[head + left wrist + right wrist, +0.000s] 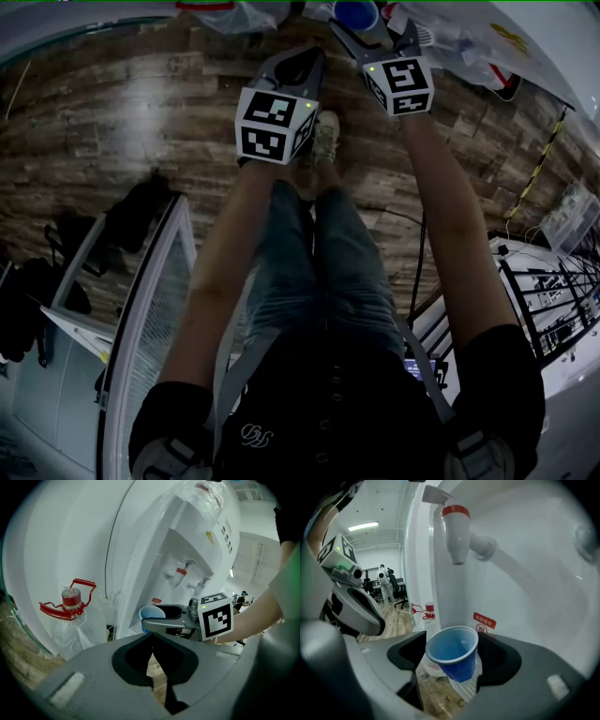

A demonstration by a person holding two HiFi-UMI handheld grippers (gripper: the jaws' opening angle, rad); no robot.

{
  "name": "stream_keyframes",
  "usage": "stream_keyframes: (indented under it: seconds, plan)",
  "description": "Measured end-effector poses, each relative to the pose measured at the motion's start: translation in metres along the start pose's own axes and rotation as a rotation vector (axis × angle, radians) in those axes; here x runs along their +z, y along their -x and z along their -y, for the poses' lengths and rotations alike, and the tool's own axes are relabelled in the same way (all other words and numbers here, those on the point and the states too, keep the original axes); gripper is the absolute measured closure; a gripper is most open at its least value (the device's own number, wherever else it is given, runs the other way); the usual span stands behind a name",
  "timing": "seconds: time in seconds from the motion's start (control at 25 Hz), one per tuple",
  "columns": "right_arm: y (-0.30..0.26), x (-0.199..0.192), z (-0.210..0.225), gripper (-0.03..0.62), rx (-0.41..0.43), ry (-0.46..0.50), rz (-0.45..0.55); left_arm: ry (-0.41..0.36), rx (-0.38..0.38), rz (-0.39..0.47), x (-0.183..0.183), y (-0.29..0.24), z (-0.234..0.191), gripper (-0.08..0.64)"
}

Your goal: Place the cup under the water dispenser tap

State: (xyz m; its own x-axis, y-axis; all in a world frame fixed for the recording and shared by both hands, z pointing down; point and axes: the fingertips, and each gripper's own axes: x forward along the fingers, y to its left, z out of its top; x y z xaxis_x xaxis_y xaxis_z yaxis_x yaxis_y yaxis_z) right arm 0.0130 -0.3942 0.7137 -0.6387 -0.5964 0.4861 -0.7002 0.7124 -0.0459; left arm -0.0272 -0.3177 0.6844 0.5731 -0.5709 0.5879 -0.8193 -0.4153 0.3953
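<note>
Cup — blue plastic, empty, its mouth tipped a little toward the camera — sits clamped between the wide-set jaws of the right gripper, one pad on each side of its wall. It hangs in the recess of the white water dispenser, below the red-capped tap and apparently a touch nearer the viewer than the spout. Whether it rests on anything I cannot tell; only crumpled clear film and wood floor show beneath it. The left gripper hovers close by, jaws closed on nothing, aimed at the same recess.

To do this step well, I judge the cup needs nudging inward until its rim centres under the spout. It then wants levelling and lowering onto a firm base before the pads let go — gently, since a thin cup likely buckles or tips under a hard squeeze. The idle gripper is best held clear.
</note>
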Motion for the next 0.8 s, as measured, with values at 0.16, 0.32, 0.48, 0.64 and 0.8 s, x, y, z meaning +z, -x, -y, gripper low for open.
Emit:
stream_keyframes:
  seconds: [0.16, 0.32, 0.48, 0.64, 0.8]
  plan:
    - [-0.002, -0.005, 0.003, 0.256, -0.003, -0.042, 0.002, -0.003, -0.008, -0.007, -0.003, -0.002, 0.0, 0.56]
    - [-0.002, -0.012, 0.007, 0.256, -0.014, -0.142, -0.021, -0.005, -0.017, -0.012, -0.006, -0.003, 0.003, 0.56]
    - [0.0, -0.019, 0.014, 0.256, -0.048, -0.219, -0.037, -0.008, -0.027, -0.015, -0.007, -0.005, 0.008, 0.56]
    - [0.001, -0.021, 0.015, 0.256, -0.063, -0.252, -0.05, -0.014, -0.039, -0.021, -0.007, -0.006, 0.012, 0.56]
    - [0.007, -0.012, 0.018, 0.228, -0.099, -0.276, -0.021, 0.002, -0.061, -0.011, -0.003, -0.003, 0.014, 0.56]
